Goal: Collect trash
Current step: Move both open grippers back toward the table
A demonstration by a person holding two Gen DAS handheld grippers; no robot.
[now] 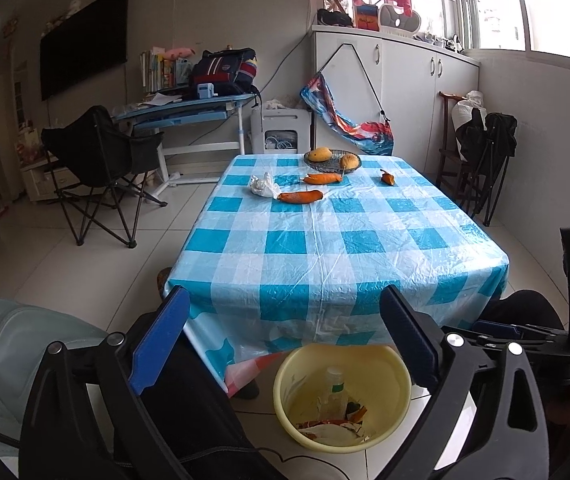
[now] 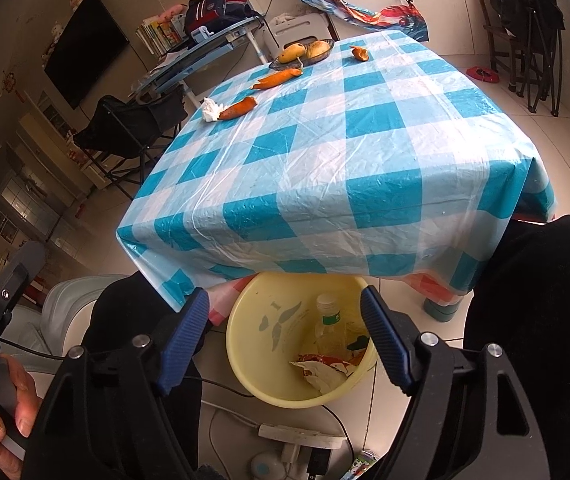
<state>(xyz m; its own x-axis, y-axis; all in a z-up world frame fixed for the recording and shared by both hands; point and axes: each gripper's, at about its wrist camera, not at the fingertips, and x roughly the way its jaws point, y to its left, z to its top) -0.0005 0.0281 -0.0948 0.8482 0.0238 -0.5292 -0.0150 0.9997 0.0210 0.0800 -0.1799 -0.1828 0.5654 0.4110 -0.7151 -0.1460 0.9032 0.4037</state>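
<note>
Though below both tools [image 1: 285, 344] [image 2: 285, 340], basin's trash [image 2: 325, 364]

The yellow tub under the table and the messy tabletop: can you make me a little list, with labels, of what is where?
tub: round yellow plastic basin on the floor at the table's near edge
in tub: clear plastic bottle with a white cap, torn wrappers
table: blue and white checked plastic cloth
left on table: three orange peel pieces, crumpled white tissue
not trash: glass dish of yellow fruit
left gripper: open, empty
right gripper: open, empty
</note>
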